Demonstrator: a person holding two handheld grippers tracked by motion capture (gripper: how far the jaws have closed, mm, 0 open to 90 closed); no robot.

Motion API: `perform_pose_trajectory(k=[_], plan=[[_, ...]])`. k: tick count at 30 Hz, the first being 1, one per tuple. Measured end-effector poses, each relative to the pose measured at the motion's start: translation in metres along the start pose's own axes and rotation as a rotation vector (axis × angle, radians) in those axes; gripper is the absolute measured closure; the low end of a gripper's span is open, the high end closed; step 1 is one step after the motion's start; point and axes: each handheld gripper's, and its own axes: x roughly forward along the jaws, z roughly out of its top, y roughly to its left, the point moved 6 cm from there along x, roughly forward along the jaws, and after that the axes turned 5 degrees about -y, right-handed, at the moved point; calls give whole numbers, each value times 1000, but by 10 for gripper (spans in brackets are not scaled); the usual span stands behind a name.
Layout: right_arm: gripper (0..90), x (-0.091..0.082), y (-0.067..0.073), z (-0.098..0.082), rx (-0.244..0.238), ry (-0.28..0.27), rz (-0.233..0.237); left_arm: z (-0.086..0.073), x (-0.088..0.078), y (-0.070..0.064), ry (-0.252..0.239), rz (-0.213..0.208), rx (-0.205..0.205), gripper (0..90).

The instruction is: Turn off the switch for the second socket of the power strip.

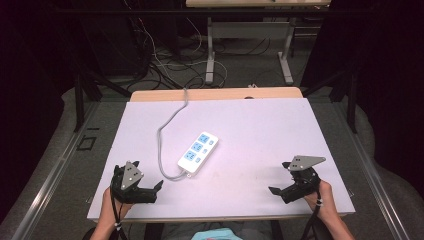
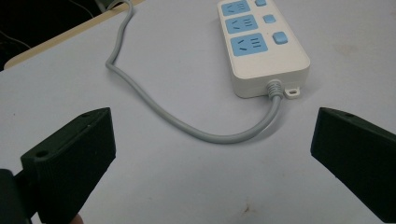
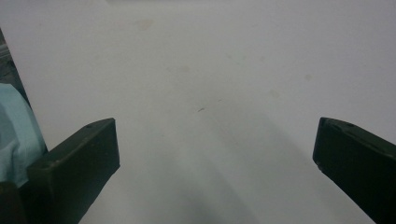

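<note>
A white power strip with blue sockets lies near the middle of the white table; its grey cable loops left and runs off the far edge. In the left gripper view the power strip lies ahead of the jaws and its cable curves across between them, farther off. My left gripper rests at the front left, open, with nothing between its jaws. My right gripper rests at the front right, open over bare table, also holding nothing. In their own views the left gripper and right gripper stand wide apart.
The table's wooden far edge borders a floor with tangled cables and a second table's legs. A light blue cloth shows at the left of the right gripper view, off the front edge.
</note>
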Motion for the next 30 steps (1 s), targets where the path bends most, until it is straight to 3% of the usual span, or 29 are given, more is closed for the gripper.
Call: perform_pose_trajectory(k=[10, 13, 20, 30], plan=[[0, 2, 0, -1, -21, 22, -7, 1, 2, -1, 10, -16, 5, 0], [0, 0, 1, -1, -17, 22, -15, 5, 2, 1, -22, -11, -36, 0], [0, 1, 1, -1, -22, 27, -18, 7, 0, 5, -26, -31, -72, 0], [0, 0, 0, -1, -23, 22, -25, 10, 4, 4, -12, -23, -43, 0]])
